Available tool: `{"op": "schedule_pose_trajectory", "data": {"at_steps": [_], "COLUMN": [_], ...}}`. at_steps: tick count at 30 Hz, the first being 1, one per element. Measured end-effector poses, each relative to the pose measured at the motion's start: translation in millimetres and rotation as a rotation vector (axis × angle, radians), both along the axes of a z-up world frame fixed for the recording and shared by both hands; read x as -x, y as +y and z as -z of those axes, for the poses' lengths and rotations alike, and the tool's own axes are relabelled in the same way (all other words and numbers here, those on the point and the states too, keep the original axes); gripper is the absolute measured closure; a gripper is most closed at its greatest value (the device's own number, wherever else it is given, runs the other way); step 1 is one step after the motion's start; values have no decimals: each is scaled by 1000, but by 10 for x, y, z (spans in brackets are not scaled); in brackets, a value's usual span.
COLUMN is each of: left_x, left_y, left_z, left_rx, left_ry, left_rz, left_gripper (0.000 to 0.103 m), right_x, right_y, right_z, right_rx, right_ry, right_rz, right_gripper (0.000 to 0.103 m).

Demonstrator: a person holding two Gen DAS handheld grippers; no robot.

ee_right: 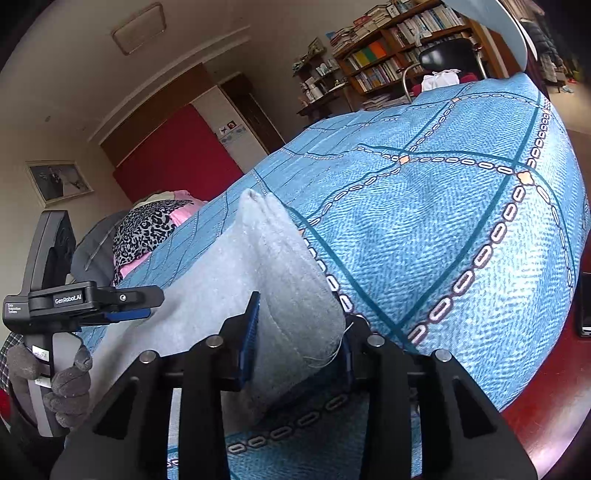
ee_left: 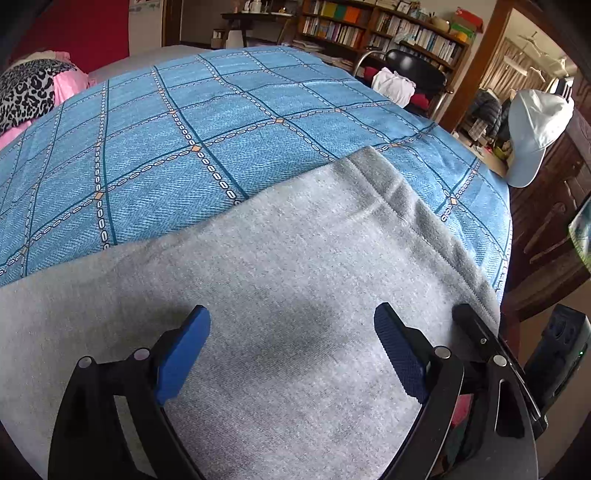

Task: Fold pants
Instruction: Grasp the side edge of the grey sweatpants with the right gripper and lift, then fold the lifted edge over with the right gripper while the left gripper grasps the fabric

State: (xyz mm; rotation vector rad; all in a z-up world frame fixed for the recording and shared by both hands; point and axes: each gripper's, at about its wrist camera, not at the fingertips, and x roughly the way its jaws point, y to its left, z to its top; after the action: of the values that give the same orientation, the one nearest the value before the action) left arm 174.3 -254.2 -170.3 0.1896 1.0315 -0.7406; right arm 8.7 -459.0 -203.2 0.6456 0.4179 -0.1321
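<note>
Grey sweatpants [ee_left: 280, 295] lie flat on the blue checked bedspread [ee_left: 207, 122]. My left gripper [ee_left: 291, 325] is open, its blue pads [ee_left: 181, 354] hovering just over the grey fabric, holding nothing. In the right wrist view my right gripper [ee_right: 295, 332] is shut on a bunched hem end of the grey pants [ee_right: 280, 266], lifted a little off the bedspread [ee_right: 461, 221]. The left gripper's body [ee_right: 85, 299] shows at the left of that view, held by a gloved hand. The right gripper's black finger [ee_left: 480, 336] shows at the pants' right edge in the left wrist view.
A leopard-print and pink bundle [ee_left: 29, 92] lies at the bed's far left. A light blue cap [ee_left: 535, 133] hangs at the right. A black chair [ee_left: 413, 70] with white cloth and bookshelves [ee_left: 369, 29] stand beyond the bed. Dark wooden furniture [ee_left: 546, 229] borders the right side.
</note>
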Motion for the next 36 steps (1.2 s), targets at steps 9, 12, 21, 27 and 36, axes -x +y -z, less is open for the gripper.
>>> {"op": "schedule_pose_trajectory", "data": {"at_steps": [9, 12, 21, 27, 36], "left_x": [-4, -23, -92, 12, -78], "left_y": [0, 93, 295, 300, 362], "left_z": [-197, -321, -450, -411, -99], "left_rx": [164, 243, 336, 289, 180], "left_ry": [109, 139, 183, 176, 169], "left_rz": [43, 42, 45, 119, 97], "left_gripper": [14, 14, 12, 12, 13], "right_x": [0, -71, -199, -291, -326], "right_y": [897, 1140, 1755, 2079, 2407], "right_z": [-648, -705, -680, -597, -492], "right_rx": [423, 501, 649, 716, 756], "right_ry": [-130, -142, -150, -140, -131], "right_rz": [-52, -90, -223, -310, -418], "right_gripper": [72, 73, 74, 74, 88]}}
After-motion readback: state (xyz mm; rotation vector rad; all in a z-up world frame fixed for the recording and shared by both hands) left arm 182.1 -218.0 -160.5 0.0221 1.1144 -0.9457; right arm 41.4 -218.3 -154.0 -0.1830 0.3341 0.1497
